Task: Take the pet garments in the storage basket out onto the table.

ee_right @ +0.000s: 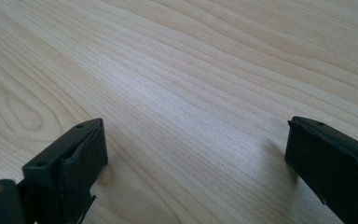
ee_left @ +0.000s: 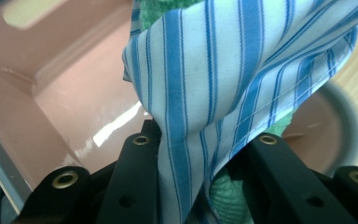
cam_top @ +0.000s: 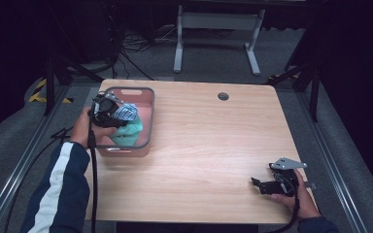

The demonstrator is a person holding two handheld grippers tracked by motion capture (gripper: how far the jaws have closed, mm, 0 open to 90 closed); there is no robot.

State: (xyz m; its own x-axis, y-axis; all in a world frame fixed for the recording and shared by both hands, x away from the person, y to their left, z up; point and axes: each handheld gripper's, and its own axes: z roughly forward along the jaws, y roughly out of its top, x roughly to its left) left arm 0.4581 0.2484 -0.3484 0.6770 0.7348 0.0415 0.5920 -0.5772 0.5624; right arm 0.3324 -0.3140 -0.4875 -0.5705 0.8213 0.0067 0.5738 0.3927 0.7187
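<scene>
No brand, label or writing could be read on anything in the pictures. The left tongs (cam_top: 110, 112) were over a pink basket (cam_top: 146, 97) at the left rear part of the wooden table (cam_top: 213, 145), held by the person's left hand (cam_top: 85, 128) coming from a dark sleeve with a white stripe (cam_top: 58, 187). In the left gripper view those tongs (ee_left: 203, 144) were closed on a blue-and-white striped cloth (ee_left: 223, 79), whose fabric bunched between the two black jaws and rose up and away from them. A green cloth (ee_left: 226, 196) lay under and behind the striped one, touching it, and showed low between the jaws as well. From the high view the striped cloth (cam_top: 125, 111) sat on top of the green cloth (cam_top: 128, 132), both inside the basket, with the tongs at their left side. The basket's pink floor (ee_left: 74, 93) and a slot handle in its wall showed beyond. The right tongs (cam_top: 264, 184) rested low at the table's near right corner in the right hand (cam_top: 296, 196), well apart from the basket. In the right gripper view the right tongs (ee_right: 196, 149) stood wide apart with bare wood grain between the jaws.
</scene>
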